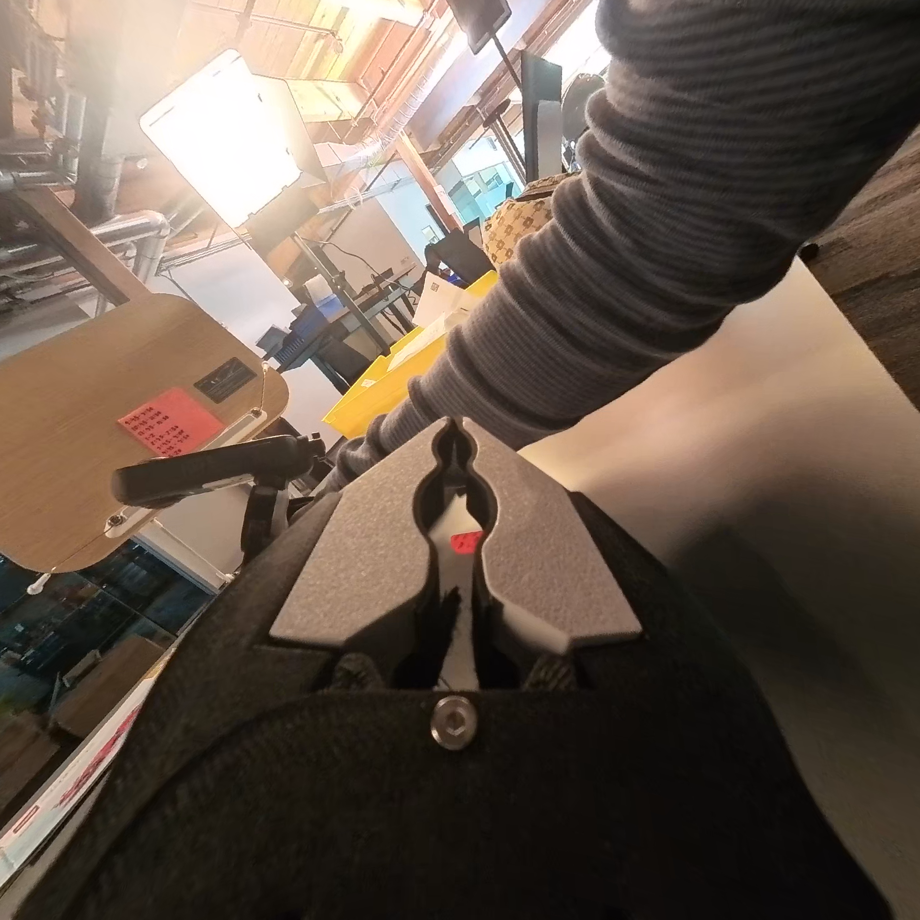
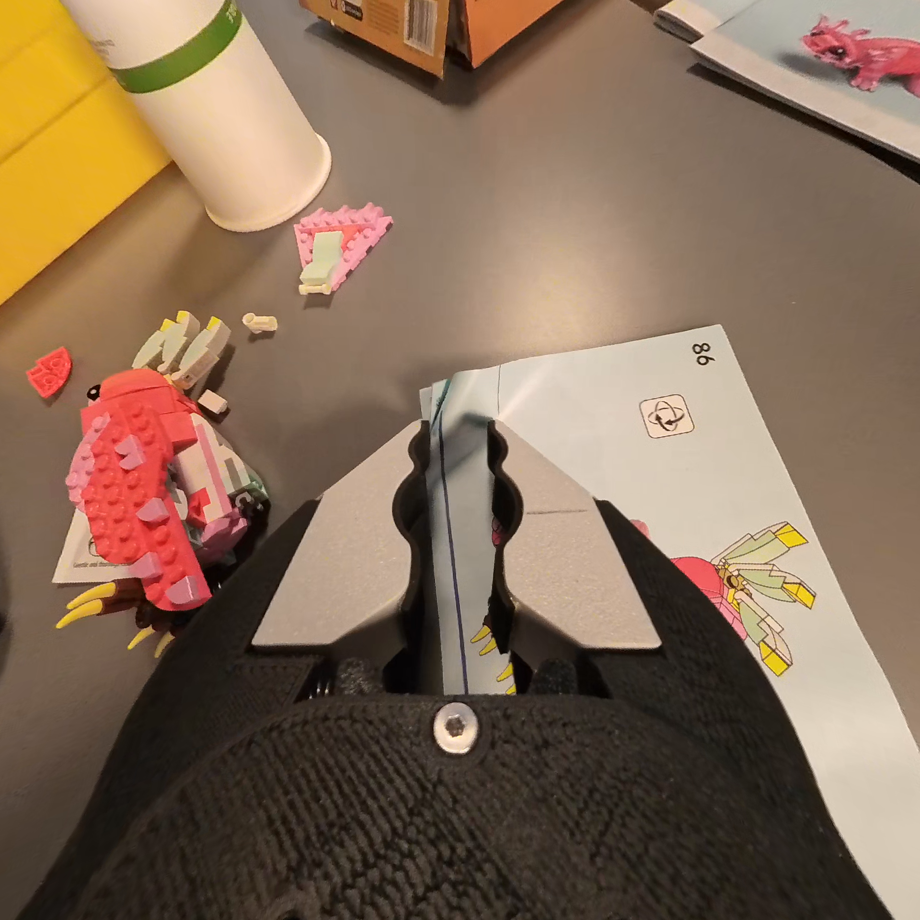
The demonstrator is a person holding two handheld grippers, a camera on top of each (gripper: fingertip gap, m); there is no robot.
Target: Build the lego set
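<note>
Right claw (image 2: 458, 428) parted astride raised pages of the pale-blue booklet (image 2: 647, 473) on the grey desk (image 2: 547, 224), right of the red brick creature (image 2: 139, 498), pads not visibly pinching; left claw (image 1: 454, 424) closed, empty, aloft; best kept low, gathering few pages, clear of loose bricks.

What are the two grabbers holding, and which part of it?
The left gripper is shut on nothing. The right gripper stands open around the booklet's lifted pages near the fold, not pinching them.
</note>
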